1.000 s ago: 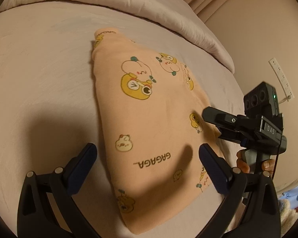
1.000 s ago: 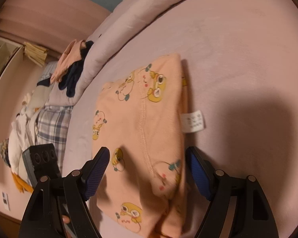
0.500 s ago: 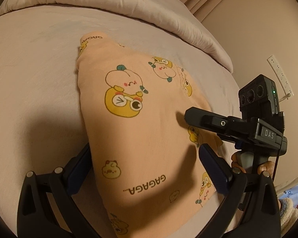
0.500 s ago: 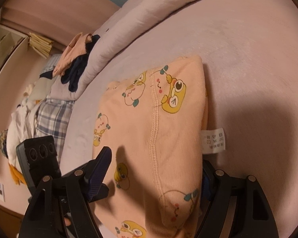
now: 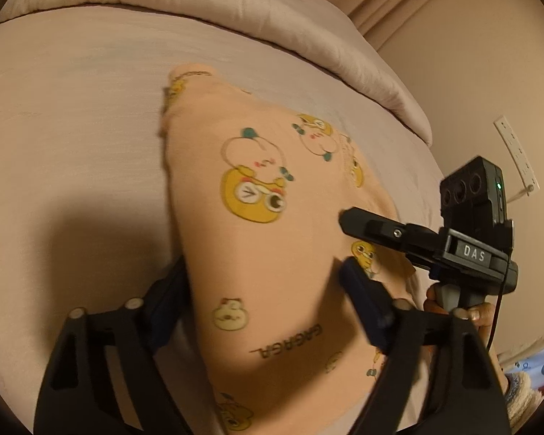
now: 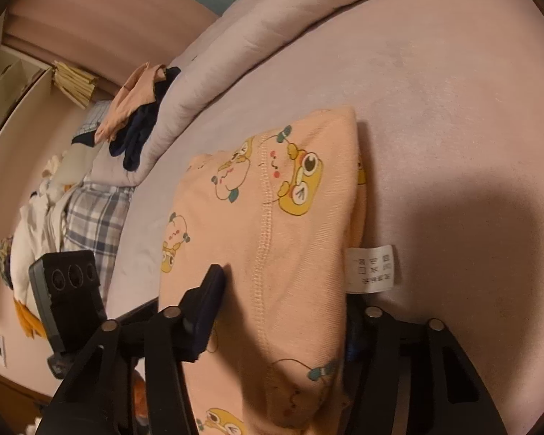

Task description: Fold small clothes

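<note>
As both pairs of jaws have just been closing, the left gripper [image 5: 268,290] and then the right gripper [image 6: 283,301] now straddle the near end of the folded peach garment [image 5: 272,239] on the bed [image 5: 72,101], apparently pinching it, so another fold or a lift looks imminent. Print reads "GAGAGA"; the right tool's body says "DAS"; the white care tag [image 6: 370,268] is unreadable.

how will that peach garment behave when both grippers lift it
Probably floppy: the peach garment is soft knit, already bulging between the closing jaws. Likely light, so thin folded layers may slip apart. The label hangs loose and should dangle.
</note>
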The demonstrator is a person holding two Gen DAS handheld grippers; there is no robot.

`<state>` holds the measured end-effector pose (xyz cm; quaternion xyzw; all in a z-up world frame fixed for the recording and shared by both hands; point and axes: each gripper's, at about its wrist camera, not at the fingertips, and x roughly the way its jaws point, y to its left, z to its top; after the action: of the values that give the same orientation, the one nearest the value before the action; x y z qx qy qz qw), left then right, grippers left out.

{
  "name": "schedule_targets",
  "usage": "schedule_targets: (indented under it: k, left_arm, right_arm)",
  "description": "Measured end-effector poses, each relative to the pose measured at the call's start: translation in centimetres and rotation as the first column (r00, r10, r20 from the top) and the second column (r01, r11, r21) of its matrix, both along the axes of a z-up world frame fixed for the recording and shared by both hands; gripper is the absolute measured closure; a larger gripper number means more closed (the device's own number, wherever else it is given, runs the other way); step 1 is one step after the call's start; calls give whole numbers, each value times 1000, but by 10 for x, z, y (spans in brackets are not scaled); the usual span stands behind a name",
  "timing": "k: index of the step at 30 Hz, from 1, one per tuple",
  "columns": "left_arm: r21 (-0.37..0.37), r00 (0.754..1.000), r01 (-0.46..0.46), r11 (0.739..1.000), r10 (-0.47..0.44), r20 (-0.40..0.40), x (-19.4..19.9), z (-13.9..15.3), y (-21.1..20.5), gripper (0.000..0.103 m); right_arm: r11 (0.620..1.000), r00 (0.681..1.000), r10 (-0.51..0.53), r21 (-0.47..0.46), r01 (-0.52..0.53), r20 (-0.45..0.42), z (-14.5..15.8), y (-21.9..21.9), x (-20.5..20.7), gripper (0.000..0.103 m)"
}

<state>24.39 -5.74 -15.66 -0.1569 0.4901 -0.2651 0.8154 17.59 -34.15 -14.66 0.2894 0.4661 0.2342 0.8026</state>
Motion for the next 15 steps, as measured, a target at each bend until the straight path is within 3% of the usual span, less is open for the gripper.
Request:
schedule_targets:
  k: [7,15]
  left_arm:
    - [37,999,-45,998,46,-13,5,0,1,45]
    - [63,998,-54,997,55,-19,8,0,-4,48]
  right_arm:
    - [998,1000,-6,-60,7,15,2,8,-1,57]
    - [993,999,-14,-115,18,35,4,15,-1,64]
